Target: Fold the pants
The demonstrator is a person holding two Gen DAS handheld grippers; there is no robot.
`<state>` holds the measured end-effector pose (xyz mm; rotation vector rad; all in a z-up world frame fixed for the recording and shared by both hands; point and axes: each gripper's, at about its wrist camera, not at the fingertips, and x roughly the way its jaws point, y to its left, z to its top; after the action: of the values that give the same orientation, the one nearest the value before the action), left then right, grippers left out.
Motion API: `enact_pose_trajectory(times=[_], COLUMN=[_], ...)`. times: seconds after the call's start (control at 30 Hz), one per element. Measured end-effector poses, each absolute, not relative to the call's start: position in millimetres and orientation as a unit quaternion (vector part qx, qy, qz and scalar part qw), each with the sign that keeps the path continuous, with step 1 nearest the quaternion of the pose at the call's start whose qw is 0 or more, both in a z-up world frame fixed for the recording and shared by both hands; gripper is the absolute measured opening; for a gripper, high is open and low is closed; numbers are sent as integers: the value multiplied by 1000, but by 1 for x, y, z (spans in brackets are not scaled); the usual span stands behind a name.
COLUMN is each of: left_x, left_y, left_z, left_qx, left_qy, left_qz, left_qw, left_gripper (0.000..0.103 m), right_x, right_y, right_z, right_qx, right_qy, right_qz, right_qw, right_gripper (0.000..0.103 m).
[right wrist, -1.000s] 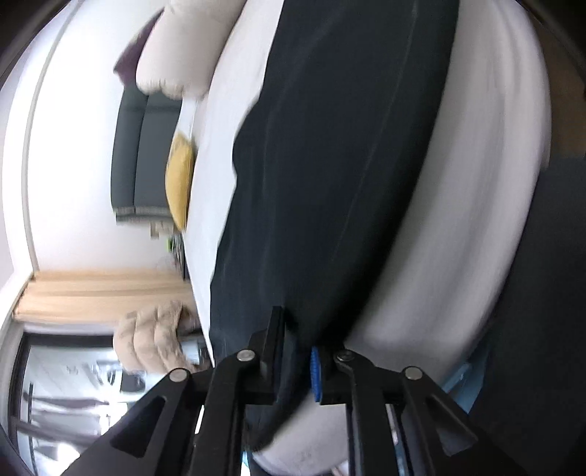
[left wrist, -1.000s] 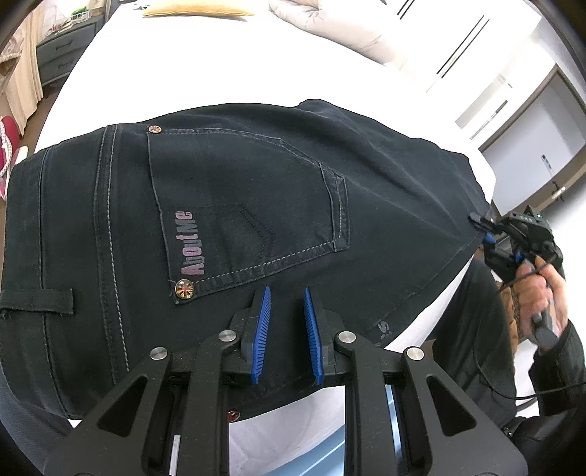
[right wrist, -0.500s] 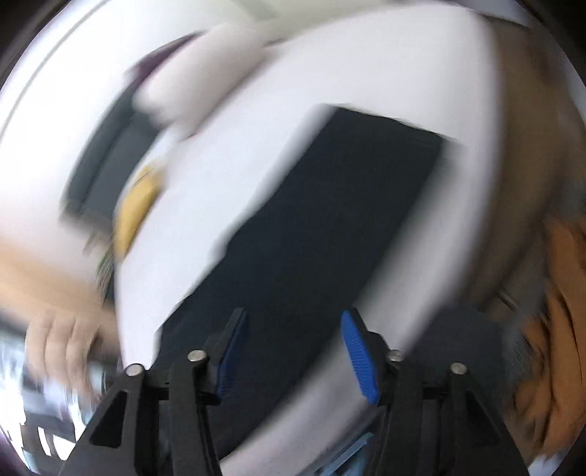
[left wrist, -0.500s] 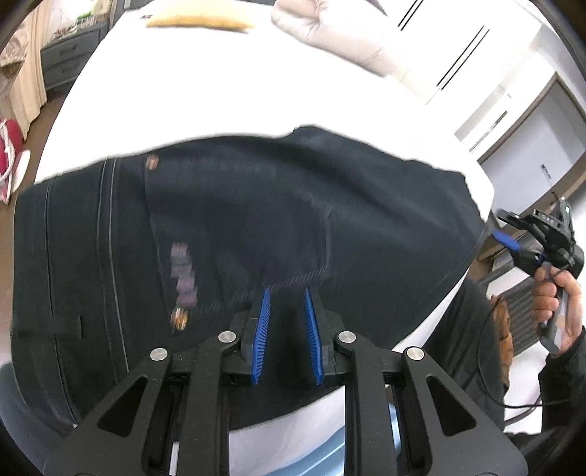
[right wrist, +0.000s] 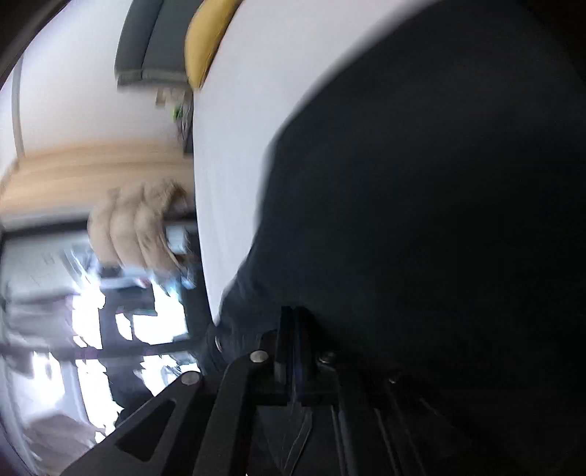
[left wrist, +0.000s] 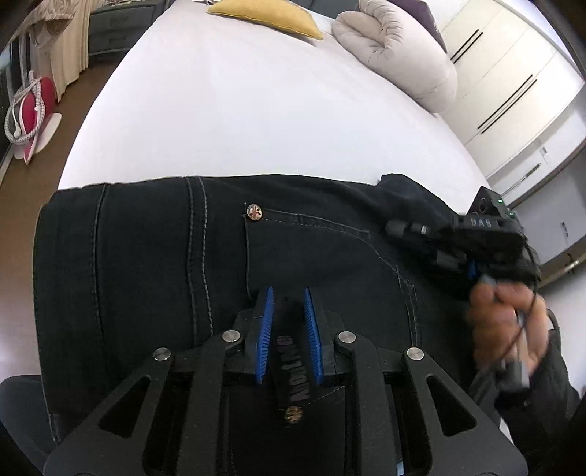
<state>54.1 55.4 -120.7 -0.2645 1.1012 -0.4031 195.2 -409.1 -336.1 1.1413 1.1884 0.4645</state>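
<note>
While the dark jeans (left wrist: 154, 278) lie folded across the near end of the white bed (left wrist: 238, 110), the left gripper (left wrist: 289, 322) hangs over their back pocket (left wrist: 329, 263) with its blue pads (left wrist: 264, 329) a narrow gap apart. Nothing is pinched between them; through the gap shows the lettered label on the pocket, and a metal rivet (left wrist: 293, 414) sits just below it. A second rivet (left wrist: 254, 212) marks the pocket's upper corner, beside a double line of pale stitching.

At the jeans' right edge, the left wrist view shows the right gripper's black body (left wrist: 483, 238), with a hand (left wrist: 509, 322) wrapped around its handle. In the right wrist view the picture is blurred, yet the right gripper (right wrist: 295, 329) has its fingers pressed together after just closing; its tips sit at the dark cloth's edge (right wrist: 421, 219), and I cannot tell whether any fabric is caught between them. The other hand (right wrist: 135, 227) shows blurred beyond the bed's edge.

Farther up the bed lie a yellow pillow (left wrist: 271, 16) and a rolled pale duvet (left wrist: 399, 55). White wardrobe doors (left wrist: 512, 84) stand to the right.
</note>
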Motion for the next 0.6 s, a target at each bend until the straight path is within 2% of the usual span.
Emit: enact_pose_trajectory(times=[0.13, 0.27, 0.4, 0.5, 0.6], left_x=[49, 49, 49, 46, 49], left_y=[50, 51, 52, 37, 9], left_z=[-126, -124, -121, -106, -96], left_qx=[-106, -121, -128, -101, -93], left_qy=[514, 513, 511, 509, 503], left_qz=[-184, -190, -186, -180, -213], left_qw=[831, 828, 829, 836, 832], left_gripper=[18, 18, 18, 19, 19], right_x=[199, 182, 143, 112, 101], right_y=[-472, -591, -686, -707, -660], right_z=[-331, -338, -311, -284, -269], right_qx=[520, 581, 557, 549, 544], right_qy=[475, 389, 341, 322, 338], right_qz=[150, 36, -104, -114, 13], right_qw=[694, 714, 750, 763, 768], right_gripper=[0, 0, 0, 6, 6])
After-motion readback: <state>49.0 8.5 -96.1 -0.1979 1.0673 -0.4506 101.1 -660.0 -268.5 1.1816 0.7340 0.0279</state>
